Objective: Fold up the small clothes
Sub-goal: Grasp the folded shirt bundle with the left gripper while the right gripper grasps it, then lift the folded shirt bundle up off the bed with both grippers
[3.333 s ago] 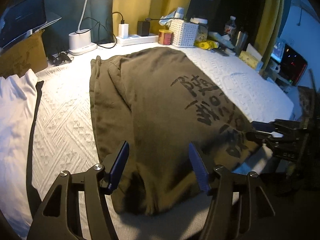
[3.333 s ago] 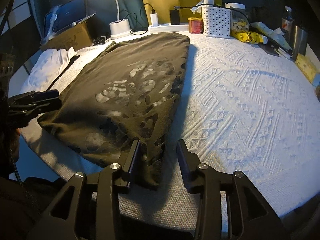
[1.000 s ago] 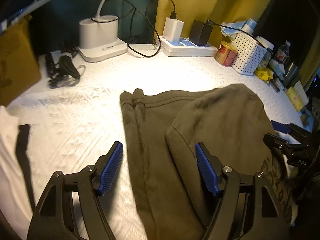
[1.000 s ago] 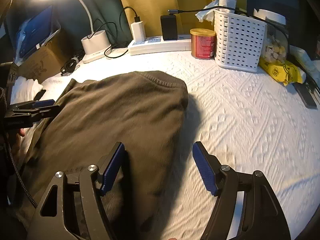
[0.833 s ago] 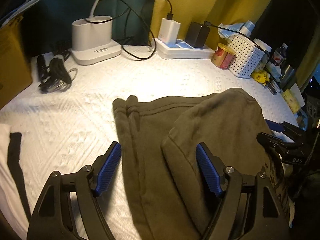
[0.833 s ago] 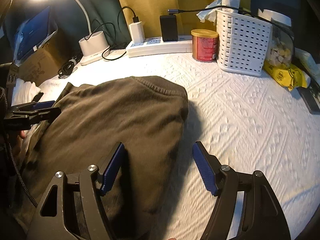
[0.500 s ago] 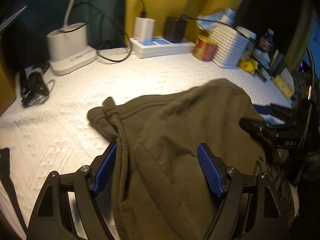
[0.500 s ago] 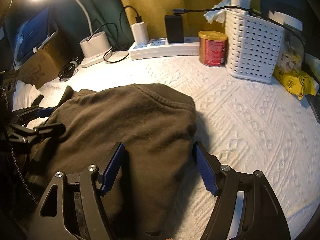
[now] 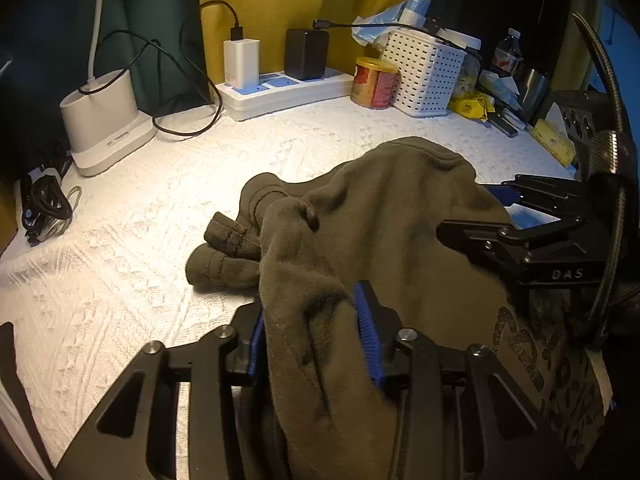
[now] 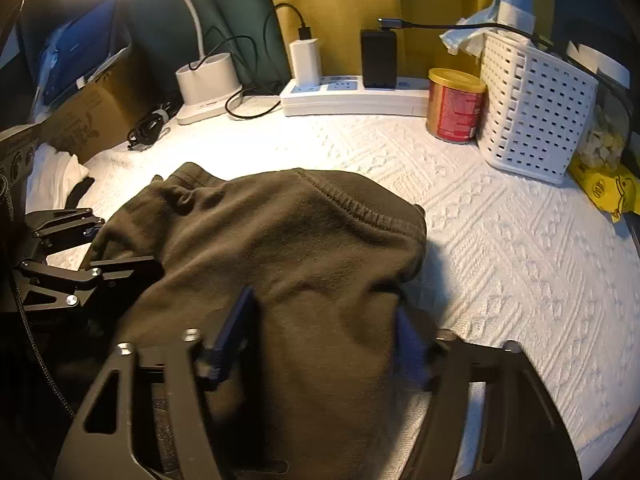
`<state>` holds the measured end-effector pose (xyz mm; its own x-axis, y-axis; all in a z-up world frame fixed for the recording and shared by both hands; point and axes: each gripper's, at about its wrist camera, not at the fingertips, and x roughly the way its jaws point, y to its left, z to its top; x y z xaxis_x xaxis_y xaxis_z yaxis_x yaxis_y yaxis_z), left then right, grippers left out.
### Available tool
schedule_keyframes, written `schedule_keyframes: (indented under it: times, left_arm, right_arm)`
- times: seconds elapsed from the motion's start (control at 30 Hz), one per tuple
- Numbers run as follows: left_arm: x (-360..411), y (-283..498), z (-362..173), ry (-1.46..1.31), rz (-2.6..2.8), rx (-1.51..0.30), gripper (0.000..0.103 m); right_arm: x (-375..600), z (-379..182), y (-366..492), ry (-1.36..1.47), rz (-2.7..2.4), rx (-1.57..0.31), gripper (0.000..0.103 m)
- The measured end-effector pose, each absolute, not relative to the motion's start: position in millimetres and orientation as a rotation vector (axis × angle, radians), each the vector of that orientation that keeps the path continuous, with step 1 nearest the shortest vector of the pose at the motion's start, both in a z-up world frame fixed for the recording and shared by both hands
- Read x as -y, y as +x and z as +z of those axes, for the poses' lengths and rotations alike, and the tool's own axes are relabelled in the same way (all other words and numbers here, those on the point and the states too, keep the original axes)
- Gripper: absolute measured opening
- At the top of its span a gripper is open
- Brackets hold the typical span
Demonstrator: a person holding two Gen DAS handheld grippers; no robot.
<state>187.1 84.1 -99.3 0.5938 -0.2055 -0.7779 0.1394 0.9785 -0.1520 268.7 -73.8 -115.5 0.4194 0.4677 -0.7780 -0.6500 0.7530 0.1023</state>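
Olive sweatshirt, hem end toward the power strip, long axis toward the camera, bunched fabric pinched in just-closing left gripper, right gripper narrowing around a fold, contact unclear.

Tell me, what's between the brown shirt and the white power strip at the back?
Nothing but bare white knitted cover. The right wrist view shows it clearest: from the shirt to the power strip, only open bedspread.
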Motion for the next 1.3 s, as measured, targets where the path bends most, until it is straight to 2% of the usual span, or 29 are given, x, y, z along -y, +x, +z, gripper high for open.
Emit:
schedule_keyframes:
  times: [0.03,0.07,0.2,0.57,1.3]
  left_arm:
    - [-81,186,-99,-0.083,-0.206,-0.913,0.028]
    - [-80,186,-99,-0.086,-0.206,-0.912,0.028]
    - [-78,185,-99,-0.078,-0.199,-0.911,0.025]
    - [-71,174,-91,-0.093,-0.202,-0.889,0.024]
    - [-52,122,-47,-0.096,-0.187,-0.765,0.022]
  right_arm:
    - [74,-115,269,-0.223,0.716,-0.894,0.053]
    - [75,-115,269,-0.217,0.728,-0.895,0.041]
    - [71,-114,264,-0.219,0.774,-0.894,0.023]
    - [71,-110,251,-0.228,0.780,-0.872,0.016]
    - [92,-63,194,-0.220,0.798,-0.736,0.014]
